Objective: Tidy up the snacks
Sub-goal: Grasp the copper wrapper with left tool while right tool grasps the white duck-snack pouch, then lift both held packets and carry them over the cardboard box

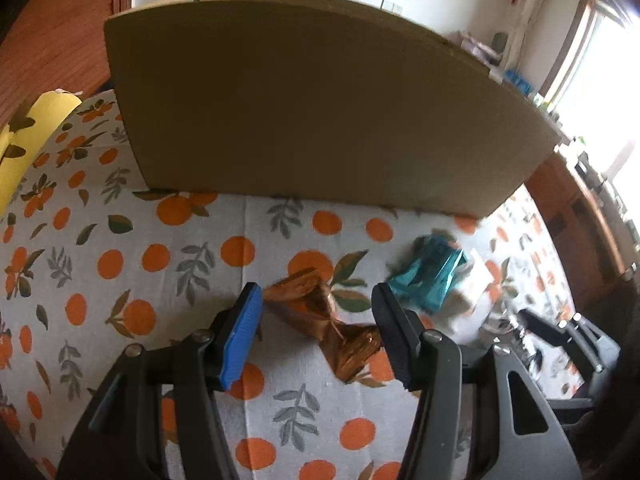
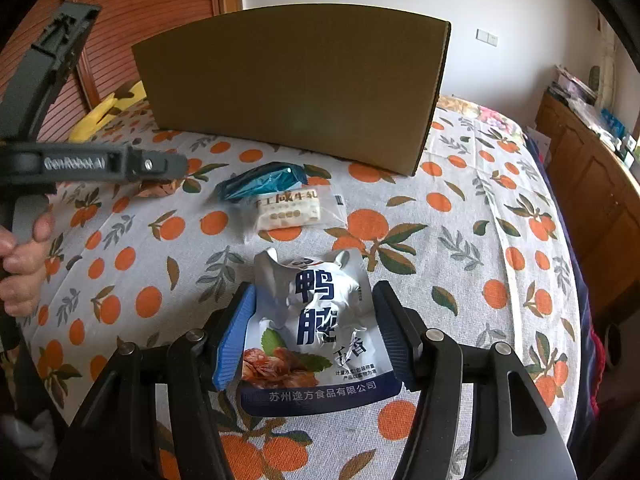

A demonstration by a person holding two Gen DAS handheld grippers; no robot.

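Daylight is pouring in through the window (image 1: 600, 68) and glaring pure white there. The near side of the cardboard box (image 1: 320, 108) is sitting in shade. The teal wrapper (image 1: 430, 276) is looking blurry. Both fisheye views are bending straight lines, and their corners are going black.

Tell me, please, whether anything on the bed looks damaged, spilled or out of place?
Nothing looks spilled or torn. The silver pouch between the right gripper's fingers is crumpled at its top. The teal packet overlaps the clear nougat bag. Every snack lies outside the cardboard box.
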